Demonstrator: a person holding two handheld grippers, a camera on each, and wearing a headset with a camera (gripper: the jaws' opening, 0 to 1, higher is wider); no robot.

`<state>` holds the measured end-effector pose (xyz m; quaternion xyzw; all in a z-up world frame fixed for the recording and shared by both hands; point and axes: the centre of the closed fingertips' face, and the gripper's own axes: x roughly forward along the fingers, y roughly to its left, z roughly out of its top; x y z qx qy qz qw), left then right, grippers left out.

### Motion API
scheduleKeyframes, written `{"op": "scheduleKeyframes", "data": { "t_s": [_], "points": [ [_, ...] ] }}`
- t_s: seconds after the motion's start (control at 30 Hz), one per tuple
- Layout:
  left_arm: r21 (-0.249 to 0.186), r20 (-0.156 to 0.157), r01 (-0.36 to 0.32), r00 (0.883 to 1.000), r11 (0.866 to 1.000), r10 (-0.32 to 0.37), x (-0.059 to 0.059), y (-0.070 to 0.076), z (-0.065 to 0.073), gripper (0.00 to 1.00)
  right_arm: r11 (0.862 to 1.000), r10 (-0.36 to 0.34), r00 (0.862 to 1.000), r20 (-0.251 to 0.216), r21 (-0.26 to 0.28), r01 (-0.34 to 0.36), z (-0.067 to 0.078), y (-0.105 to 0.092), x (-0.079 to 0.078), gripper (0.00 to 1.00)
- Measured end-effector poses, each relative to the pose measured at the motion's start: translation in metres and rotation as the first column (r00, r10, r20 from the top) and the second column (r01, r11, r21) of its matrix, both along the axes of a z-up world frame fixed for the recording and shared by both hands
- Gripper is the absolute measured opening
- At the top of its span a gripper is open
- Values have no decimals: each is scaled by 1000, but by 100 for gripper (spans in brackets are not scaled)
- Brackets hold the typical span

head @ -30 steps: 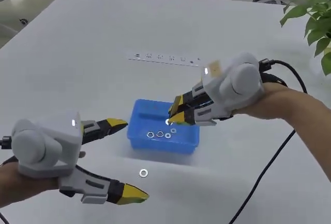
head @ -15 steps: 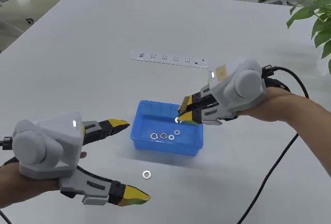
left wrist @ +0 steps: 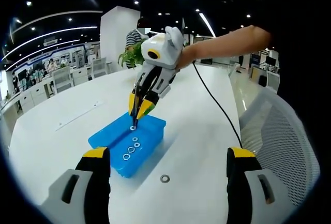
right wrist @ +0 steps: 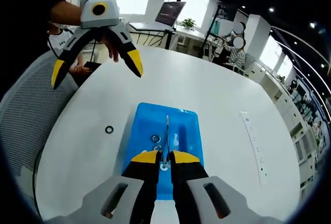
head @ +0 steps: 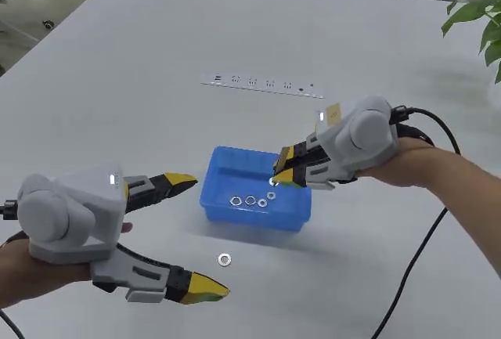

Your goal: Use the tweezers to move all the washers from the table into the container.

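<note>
A blue container (head: 250,218) (left wrist: 147,149) (right wrist: 182,121) holds several washers (head: 250,200). One washer (head: 225,259) (left wrist: 165,178) (right wrist: 109,129) lies on the white table in front of it. My right gripper (head: 279,167) (right wrist: 164,155) (left wrist: 140,105) hangs over the container's right half, shut on thin tweezers (right wrist: 167,131). Their tip points down into the container and something glints there; I cannot tell if it is a washer. My left gripper (head: 207,237) (left wrist: 168,154) stands open left of the container, and the loose washer lies on the table between its jaws.
A white power strip (head: 262,84) (right wrist: 253,141) lies on the table beyond the container. The right gripper's black cable (head: 423,253) trails off to the right. Plant leaves (head: 477,10) hang over the far right corner. Chairs and other tables stand around the bench.
The head camera has shifted a little. The right gripper with the tweezers has moved slightly toward the container's right side. The left gripper has hardly moved.
</note>
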<state>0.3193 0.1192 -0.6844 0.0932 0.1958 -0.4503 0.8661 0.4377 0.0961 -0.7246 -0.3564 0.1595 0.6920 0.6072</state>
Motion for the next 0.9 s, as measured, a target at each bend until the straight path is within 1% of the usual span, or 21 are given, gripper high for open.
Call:
{"op": "scheduleKeyframes", "data": {
  "t_s": [0.07, 0.13, 0.17, 0.33, 0.67, 0.77, 0.83, 0.9],
  "points": [
    [0, -1, -1, 1000, 1000, 1, 1, 0, -1, 99, 1000, -4, 1000, -2, -7, 4, -5, -1, 1, 9],
    [2, -4, 0, 1000, 1000, 0, 1, 1, -2, 99, 1000, -17, 1000, -17, -2, 16, -7, -2, 1, 9],
    [2, -3, -1, 1000, 1000, 1, 2, 2, -2, 99, 1000, -17, 1000, -16, -4, 17, -9, -2, 2, 9],
    [4, -3, -1, 1000, 1000, 1, 6, 6, -3, 98, 999, -18, 999, -29, -29, 17, -17, -4, -1, 9],
    [8, 2, 1, 1000, 1000, -1, 12, 1, 2, 95, 998, -15, 997, -71, -63, 10, -34, -7, -9, 10],
    [7, 7, -1, 1000, 1000, 1, 15, 1, 3, 93, 998, -18, 997, -77, -69, 12, -37, -8, -10, 10],
    [2, 9, -1, 1000, 1000, 1, 17, 1, 3, 92, 998, -21, 996, -85, -58, 16, -36, -7, -11, 10],
    [1, 11, -1, 1000, 1000, 1, 21, 1, 4, 89, 998, -25, 996, -88, -59, 20, -37, -7, -10, 10]
  ]
}}
